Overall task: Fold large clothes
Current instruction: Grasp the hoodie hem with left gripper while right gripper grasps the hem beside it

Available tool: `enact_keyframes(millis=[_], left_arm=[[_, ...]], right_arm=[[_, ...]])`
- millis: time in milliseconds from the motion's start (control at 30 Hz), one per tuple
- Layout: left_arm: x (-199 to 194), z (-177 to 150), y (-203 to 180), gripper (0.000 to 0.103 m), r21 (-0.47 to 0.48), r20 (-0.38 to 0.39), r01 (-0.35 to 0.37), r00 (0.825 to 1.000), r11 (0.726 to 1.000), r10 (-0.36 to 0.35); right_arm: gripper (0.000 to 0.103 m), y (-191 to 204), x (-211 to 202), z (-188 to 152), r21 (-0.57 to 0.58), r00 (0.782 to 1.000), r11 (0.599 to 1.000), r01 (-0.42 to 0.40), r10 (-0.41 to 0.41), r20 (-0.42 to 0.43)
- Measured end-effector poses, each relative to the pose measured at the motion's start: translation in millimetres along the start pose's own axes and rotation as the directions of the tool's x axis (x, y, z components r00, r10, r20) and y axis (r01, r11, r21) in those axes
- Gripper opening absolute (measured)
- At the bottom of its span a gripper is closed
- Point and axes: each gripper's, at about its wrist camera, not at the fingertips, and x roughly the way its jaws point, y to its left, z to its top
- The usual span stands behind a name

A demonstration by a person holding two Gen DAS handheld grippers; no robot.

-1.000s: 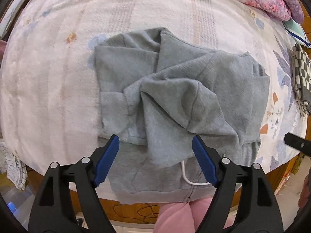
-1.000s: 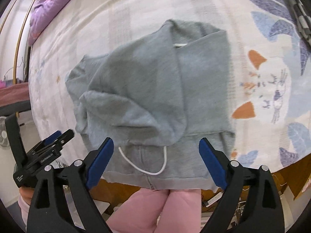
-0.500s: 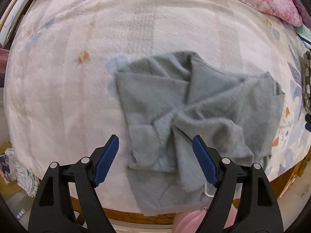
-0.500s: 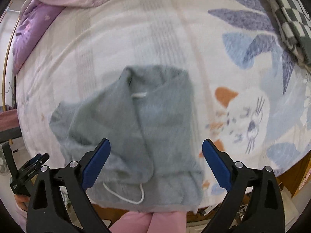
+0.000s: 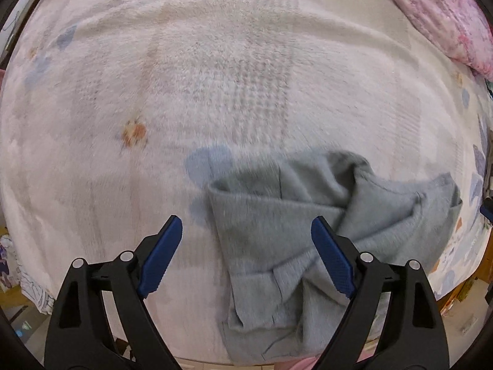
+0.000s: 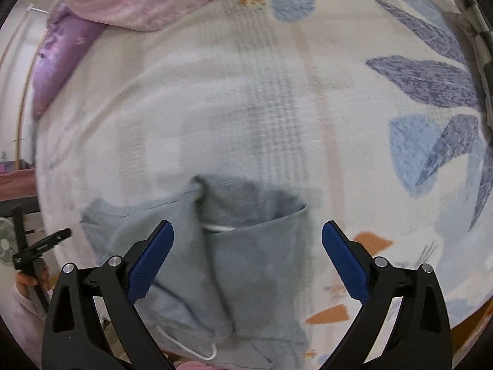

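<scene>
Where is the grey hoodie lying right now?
The grey fleece hoodie lies crumpled at the near edge of the pale patterned bed blanket, low and right of centre in the left wrist view, beneath both open grippers, its white drawstring showing in the right view.

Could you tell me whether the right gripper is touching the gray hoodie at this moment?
Cannot tell. In the right wrist view the right gripper is open with the gray hoodie lying between and behind its fingers, but blur hides any contact or gap.
</scene>
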Motion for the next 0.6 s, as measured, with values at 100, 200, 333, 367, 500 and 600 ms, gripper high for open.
enact_keyframes(millis=[100,200,333,367,500,600], left_arm=[[12,10,2,0.086,0.009,-0.013,0.016,1.000,1.000,-0.016],[27,17,3,0.086,0.026,-0.017,0.023,1.000,0.999,-0.023],[53,23,8,0.086,0.019,-0.079,0.012,0.997,1.000,-0.010],[58,24,8,0.086,0.016,-0.088,0.013,0.996,1.000,-0.012],[76,26,9,0.085,-0.006,-0.098,0.015,0.995,1.000,-0.016],[74,29,10,0.070,-0.006,-0.110,0.030,0.993,1.000,-0.031]], right_arm=[[0.093,0,18,8,-0.064,0.999,0.998,0.020,-0.022,-0.026],[0.093,-3,40,12,-0.092,0.997,0.996,0.016,-0.023,-0.073],[0.093,-3,68,14,-0.134,0.986,0.989,0.057,-0.077,-0.146],[0.093,-3,74,13,-0.147,0.984,0.987,0.069,-0.092,-0.153],[0.094,7,92,10,-0.225,0.972,0.964,0.141,-0.178,-0.155],[0.086,17,94,5,-0.276,0.959,0.940,0.200,-0.245,-0.139]])
